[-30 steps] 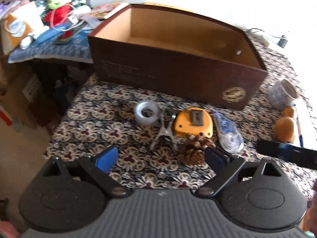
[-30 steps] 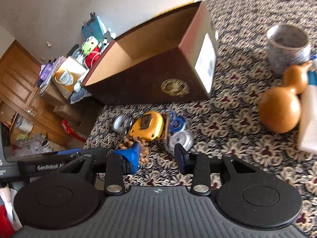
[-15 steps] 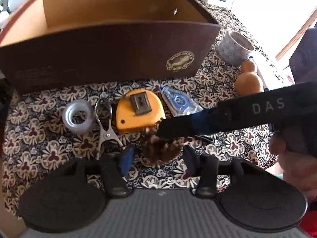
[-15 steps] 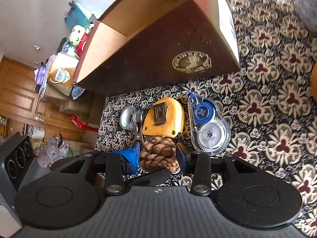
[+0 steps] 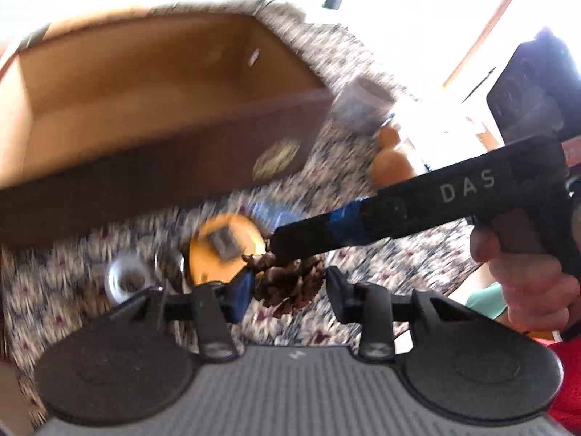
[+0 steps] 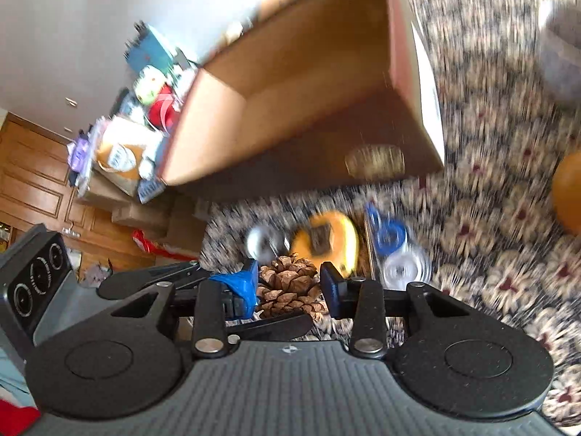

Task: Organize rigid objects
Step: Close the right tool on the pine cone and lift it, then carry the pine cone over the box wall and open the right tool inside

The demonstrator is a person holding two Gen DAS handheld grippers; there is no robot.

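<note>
A brown pine cone (image 6: 288,287) sits between the fingers of my right gripper (image 6: 289,288), which is shut on it and holds it above the patterned tablecloth (image 6: 490,218). In the left wrist view the pine cone (image 5: 290,287) hangs between the fingers of my left gripper (image 5: 288,290), whose jaws stand apart from it on both sides. The right gripper's finger (image 5: 399,214) crosses that view from the right. An open brown box (image 5: 145,116) stands behind. A yellow tape measure (image 6: 325,239), a clear tape roll (image 5: 125,279) and a blue correction tape (image 6: 392,243) lie on the cloth.
A patterned cup (image 5: 359,109) and an orange gourd (image 5: 392,163) stand right of the box. A cluttered side table with toys (image 6: 152,94) lies beyond the box's left end. A wooden door (image 6: 32,181) is at the far left.
My right gripper has closed on the pine cone and lifted it off the cloth. Both grippers have moved up and toward the box; the views are blurred with motion.
</note>
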